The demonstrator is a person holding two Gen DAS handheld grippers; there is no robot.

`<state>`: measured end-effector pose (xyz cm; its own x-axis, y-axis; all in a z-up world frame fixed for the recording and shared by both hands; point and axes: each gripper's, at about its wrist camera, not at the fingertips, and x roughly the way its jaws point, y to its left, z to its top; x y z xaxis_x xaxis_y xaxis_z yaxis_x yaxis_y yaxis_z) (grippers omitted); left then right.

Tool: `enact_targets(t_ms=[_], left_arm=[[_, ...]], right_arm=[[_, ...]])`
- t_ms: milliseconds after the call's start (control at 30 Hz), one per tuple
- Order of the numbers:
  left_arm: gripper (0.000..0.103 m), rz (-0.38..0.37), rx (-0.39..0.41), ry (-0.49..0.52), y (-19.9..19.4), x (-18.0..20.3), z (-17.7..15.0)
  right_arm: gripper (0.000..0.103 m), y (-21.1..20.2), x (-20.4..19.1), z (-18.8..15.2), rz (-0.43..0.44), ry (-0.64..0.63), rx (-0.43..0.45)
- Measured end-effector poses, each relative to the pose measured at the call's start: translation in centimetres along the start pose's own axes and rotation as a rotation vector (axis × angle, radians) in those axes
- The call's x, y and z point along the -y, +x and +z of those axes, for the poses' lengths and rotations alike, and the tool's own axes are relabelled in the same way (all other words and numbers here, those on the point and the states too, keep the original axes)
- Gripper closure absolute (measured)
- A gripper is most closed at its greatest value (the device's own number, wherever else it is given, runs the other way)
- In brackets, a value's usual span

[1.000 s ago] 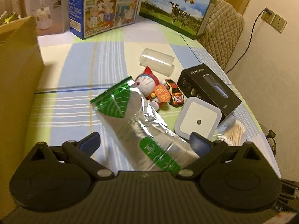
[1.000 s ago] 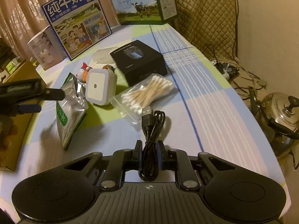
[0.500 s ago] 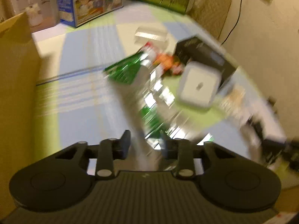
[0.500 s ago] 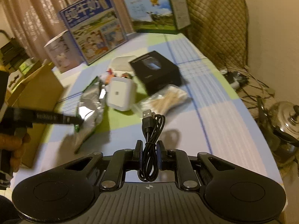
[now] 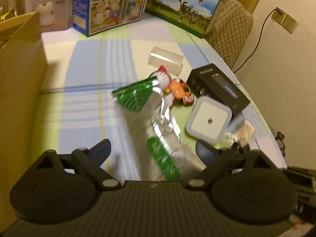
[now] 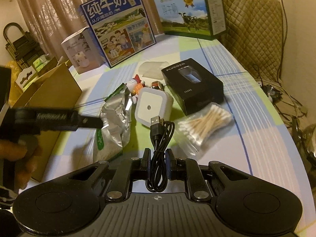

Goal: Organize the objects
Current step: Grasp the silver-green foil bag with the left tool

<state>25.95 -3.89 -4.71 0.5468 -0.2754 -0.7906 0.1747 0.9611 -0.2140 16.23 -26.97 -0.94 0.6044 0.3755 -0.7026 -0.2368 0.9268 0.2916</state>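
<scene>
A silver and green foil bag (image 5: 150, 118) lies on the checked tablecloth, its near end between the fingers of my left gripper (image 5: 154, 150). The jaws are opening and stand wide, with neither pad pressing on the bag. In the right wrist view the same bag (image 6: 114, 122) lies left of centre, with the left gripper's finger (image 6: 88, 120) over it. My right gripper (image 6: 157, 158) is shut on a coiled black USB cable (image 6: 160, 136), held above the table with the plug pointing away.
An open cardboard box (image 6: 55, 92) stands at the left table edge. Beside the bag are a white square night light (image 6: 152, 104), a black product box (image 6: 193, 83), a bag of cotton swabs (image 6: 205, 122), a small toy figure (image 5: 164, 79) and a toy car (image 5: 183, 96). Milk cartons (image 6: 118, 25) line the back.
The left jaws closed in on the foil bag half a second ago and have spread wide again. The right gripper has lifted and drawn back with the cable in it.
</scene>
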Motion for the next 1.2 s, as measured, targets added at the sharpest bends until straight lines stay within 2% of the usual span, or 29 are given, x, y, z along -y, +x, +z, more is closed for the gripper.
enact_targets(t_ms=[167, 233, 267, 400, 633, 700, 800, 933, 1000, 1067, 1200], left_arm=[[0.016, 0.037, -0.051, 0.017, 3.1, 0.4, 0.6], [0.028, 0.015, -0.077, -0.004, 3.7, 0.0, 0.4], [0.04, 0.0, -0.091, -0.009, 3.8, -0.2, 0.1], [0.049, 0.019, -0.103, 0.029, 2.8, -0.4, -1.3], [0.047, 0.053, -0.17, 0.107, -1.6, -0.3, -5.3], [0.021, 0.071, -0.156, 0.119, -2.5, -0.1, -5.4], [0.013, 0.092, -0.132, 0.16, -2.7, 0.9, -4.7], [0.013, 0.117, -0.174, 0.28, -0.4, 2.8, -4.2], [0.016, 0.11, -0.207, 0.318, 0.6, 3.1, -4.3], [0.021, 0.114, -0.232, 0.328, 1.3, 2.8, -4.4], [0.031, 0.069, -0.246, 0.303, 1.3, 1.8, -3.9]], right_arm=[[0.092, 1.4, -0.1, 0.4, 0.004, -0.012, -0.012], [0.092, 1.8, -0.1, 0.4, 0.005, -0.017, -0.016], [0.092, 1.9, -0.1, 0.4, 0.007, -0.018, -0.017], [0.092, 1.9, -0.2, 0.1, 0.015, -0.02, -0.024], [0.092, 1.0, -0.4, -1.3, 0.032, -0.022, -0.054], [0.092, 1.0, -0.3, -1.8, 0.032, -0.019, -0.064], [0.092, 1.0, -0.2, -2.3, 0.025, -0.01, -0.074], [0.092, 0.9, -0.1, -2.4, 0.035, -0.007, -0.073], [0.092, 0.9, 0.1, -2.4, 0.046, -0.014, -0.074], [0.091, 1.0, 0.1, -2.4, 0.039, -0.026, -0.079], [0.091, 1.6, 0.1, -2.6, 0.026, -0.044, -0.099]])
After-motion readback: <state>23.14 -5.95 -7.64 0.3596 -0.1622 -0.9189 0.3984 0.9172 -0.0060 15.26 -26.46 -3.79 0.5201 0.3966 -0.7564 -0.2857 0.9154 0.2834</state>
